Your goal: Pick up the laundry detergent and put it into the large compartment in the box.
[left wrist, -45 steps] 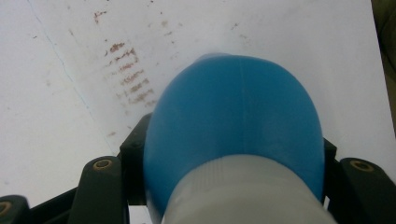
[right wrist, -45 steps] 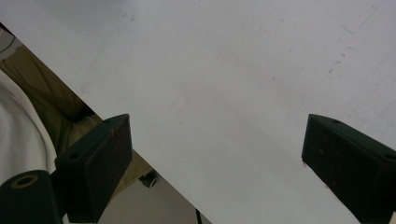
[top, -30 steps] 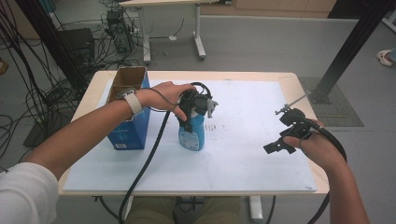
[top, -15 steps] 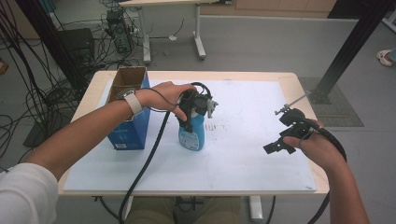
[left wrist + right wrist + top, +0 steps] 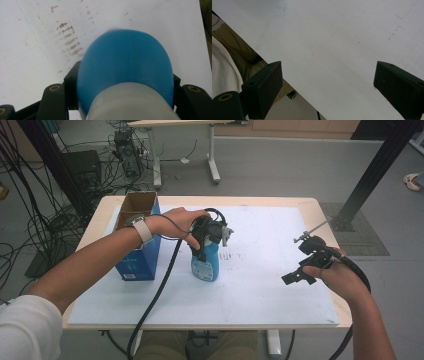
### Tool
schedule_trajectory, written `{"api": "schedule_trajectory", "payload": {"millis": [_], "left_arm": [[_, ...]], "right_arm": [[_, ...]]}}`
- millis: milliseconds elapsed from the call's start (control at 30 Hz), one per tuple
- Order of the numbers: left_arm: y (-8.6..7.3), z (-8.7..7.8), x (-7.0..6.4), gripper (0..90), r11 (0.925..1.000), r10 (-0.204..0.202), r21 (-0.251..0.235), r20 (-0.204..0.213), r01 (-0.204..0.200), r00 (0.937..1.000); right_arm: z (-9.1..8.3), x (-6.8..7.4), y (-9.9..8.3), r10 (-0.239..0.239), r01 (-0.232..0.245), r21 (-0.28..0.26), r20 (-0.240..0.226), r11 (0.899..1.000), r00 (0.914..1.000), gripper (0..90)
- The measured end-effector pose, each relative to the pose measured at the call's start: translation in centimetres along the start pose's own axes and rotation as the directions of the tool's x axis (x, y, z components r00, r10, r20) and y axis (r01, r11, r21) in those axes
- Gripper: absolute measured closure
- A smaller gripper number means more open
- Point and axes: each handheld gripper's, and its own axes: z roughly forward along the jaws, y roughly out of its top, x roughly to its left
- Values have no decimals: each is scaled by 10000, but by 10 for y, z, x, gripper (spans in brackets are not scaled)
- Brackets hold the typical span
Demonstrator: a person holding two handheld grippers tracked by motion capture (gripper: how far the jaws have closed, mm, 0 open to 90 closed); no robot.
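Nothing has visibly moved over the last second: the left tongs [image 5: 205, 236] stay clamped around the neck of the blue bottle [image 5: 205, 262], and the bottle stands upright on the white sheet [image 5: 260, 270] that covers the desk [image 5: 310, 204], in the same spot as before. That stillness suggests a settled grip at the pause before a lift or just after a set-down; which one I cannot tell. In the left gripper view the 2 black jaws hug the bottle [image 5: 126, 72] at either side, just below its pale collar, with the blue shoulder bulging out ahead of them.

The right tongs [image 5: 306, 262] also hold their place, wide open and empty, above the right part of the sheet; the right gripper view shows bare white sheet between the 2 spread jaws and the near desk edge slanting just beneath them.

For room: a blue cardboard box [image 5: 137, 240], open at the top, stands just left of the bottle, so that side is tight. To the right and the far side the sheet is bare, leaving free space for carrying the bottle. The right tongs sit near the front-right corner, close to the drop-off.
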Motion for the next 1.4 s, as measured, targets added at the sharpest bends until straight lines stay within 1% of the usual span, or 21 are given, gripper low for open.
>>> {"api": "schedule_trajectory", "payload": {"millis": [500,1400], "left_arm": [[1,0,-1,380,10000,-32,45,-21,32,10000],[1,0,0,380,10000,-58,53,-13,58,10000]], "right_arm": [[-5,2,-2,35,-34,-26,67,10000,10000,87],[1,0,1,-16,16,53,-24,10000,10000,88]]}}
